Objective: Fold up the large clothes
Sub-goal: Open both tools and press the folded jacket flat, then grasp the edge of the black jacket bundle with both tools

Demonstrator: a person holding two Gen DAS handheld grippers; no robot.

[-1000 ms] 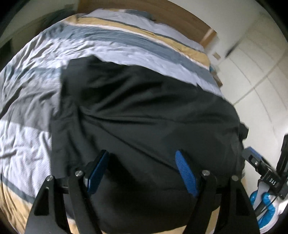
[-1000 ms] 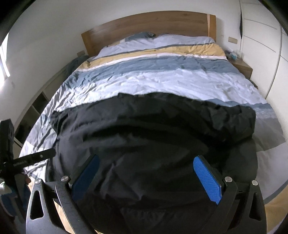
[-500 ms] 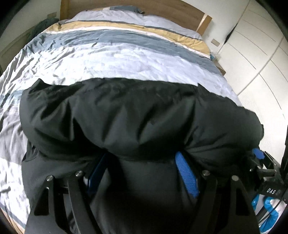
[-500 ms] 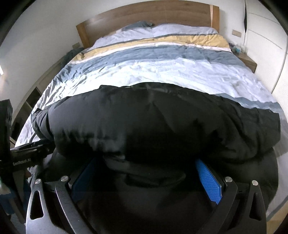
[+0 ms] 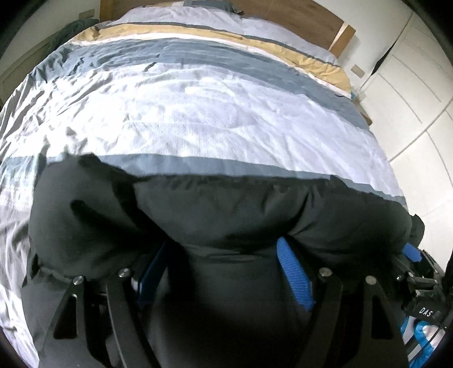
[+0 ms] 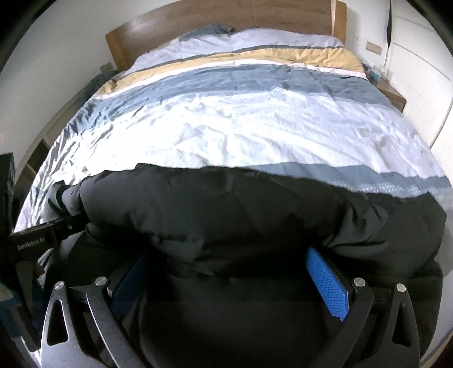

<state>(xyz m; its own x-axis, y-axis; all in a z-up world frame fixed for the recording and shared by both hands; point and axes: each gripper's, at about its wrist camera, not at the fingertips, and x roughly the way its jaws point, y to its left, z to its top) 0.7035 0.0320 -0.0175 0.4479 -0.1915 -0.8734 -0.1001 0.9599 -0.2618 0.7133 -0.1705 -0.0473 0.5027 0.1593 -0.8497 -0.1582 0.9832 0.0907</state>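
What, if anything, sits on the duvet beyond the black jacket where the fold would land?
Nothing visible does. The black jacket bulges over both open hand-held grippers, left and right, and the striped duvet beyond its far edge shows only wrinkles up to the headboard.

Soft daylight, fisheye-warped edges — slight blur

Black jacket (image 5: 226, 215); duvet (image 5: 198, 113) striped white, grey-blue and mustard; brown wooden headboard (image 6: 226, 17); hand-held gripper pads (image 6: 328, 283) bright blue.
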